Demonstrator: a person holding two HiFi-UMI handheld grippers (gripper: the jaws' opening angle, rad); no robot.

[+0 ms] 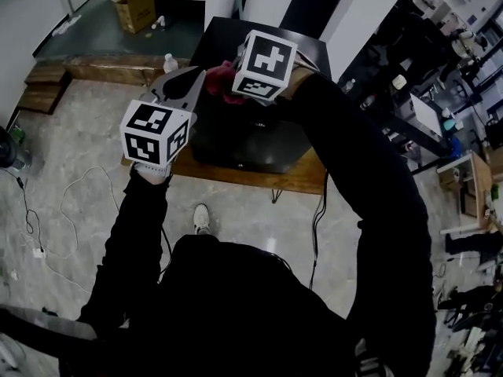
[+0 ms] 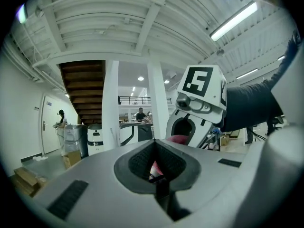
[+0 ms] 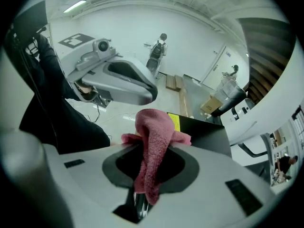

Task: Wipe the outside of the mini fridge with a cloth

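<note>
The black mini fridge [image 1: 250, 141] stands on a low wooden table [image 1: 302, 181]; in the right gripper view its top corner [image 3: 209, 133] with a yellow label shows beyond the jaws. A pink cloth [image 3: 153, 148] hangs bunched between the jaws of my right gripper [image 3: 147, 175], which is shut on it. In the head view that cloth [image 1: 222, 82] is over the fridge's top left, under my right gripper [image 1: 236, 85]. My left gripper [image 1: 196, 73] hovers just left of it, jaws together and empty [image 2: 156, 167]; the cloth [image 2: 176, 139] shows beyond them.
A small bottle [image 1: 168, 61] stands by the fridge's far left corner. Wooden planks [image 1: 47, 81] and a cardboard box [image 1: 135, 8] lie beyond. White cables [image 1: 71, 203] trail on the floor to the left. Cluttered desks and shelves [image 1: 464, 171] line the right side.
</note>
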